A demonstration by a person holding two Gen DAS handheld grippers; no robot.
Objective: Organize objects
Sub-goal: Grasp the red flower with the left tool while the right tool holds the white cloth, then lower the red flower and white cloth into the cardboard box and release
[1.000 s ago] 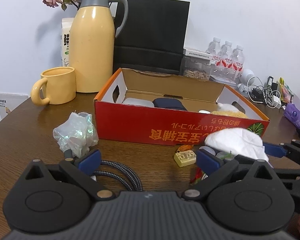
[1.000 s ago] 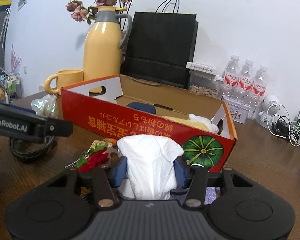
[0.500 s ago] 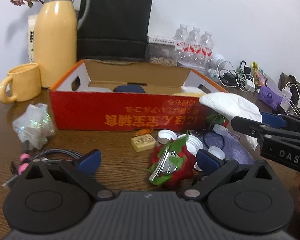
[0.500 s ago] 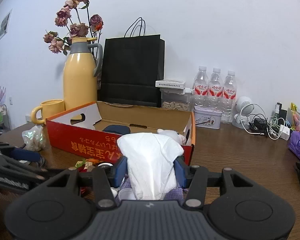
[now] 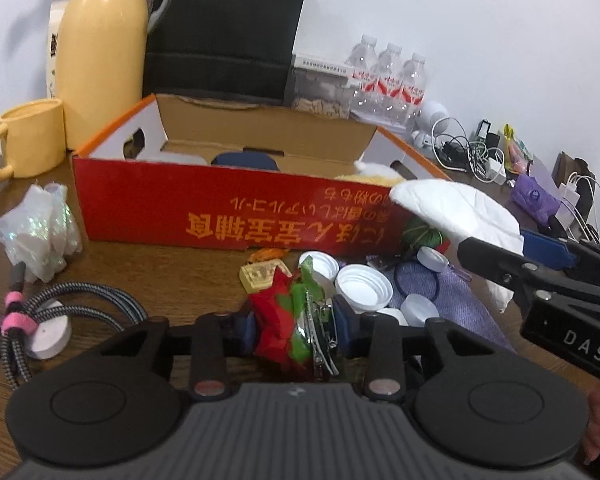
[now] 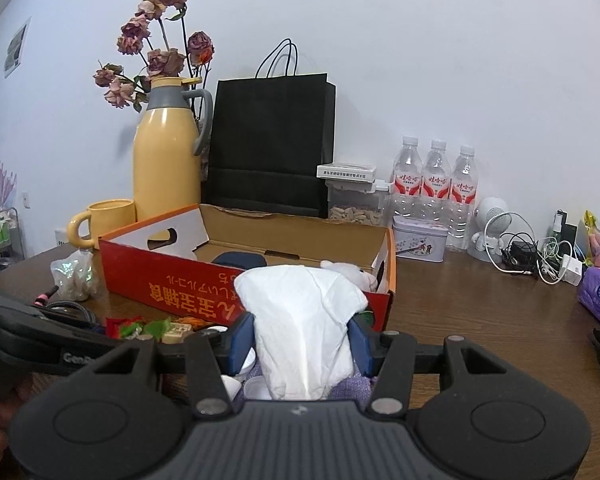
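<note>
A red and green hair clip with a metal spring lies on the wooden table before the red cardboard box. My left gripper has the clip between its blue pads, which touch it on both sides while the jaws are closing. My right gripper is shut on a folded white tissue and holds it just in front of the box's right end. The left wrist view shows that tissue hanging over white bottle caps and a purple cloth.
A braided cable and crumpled shiny plastic lie to the left. A small yellow block sits beyond the clip. A yellow mug, a thermos, a black bag and water bottles stand behind the box.
My left gripper swung right from the cable to the clip, and its wide-open jaws came together on it. My right gripper rose a little with the tissue, then held still.
</note>
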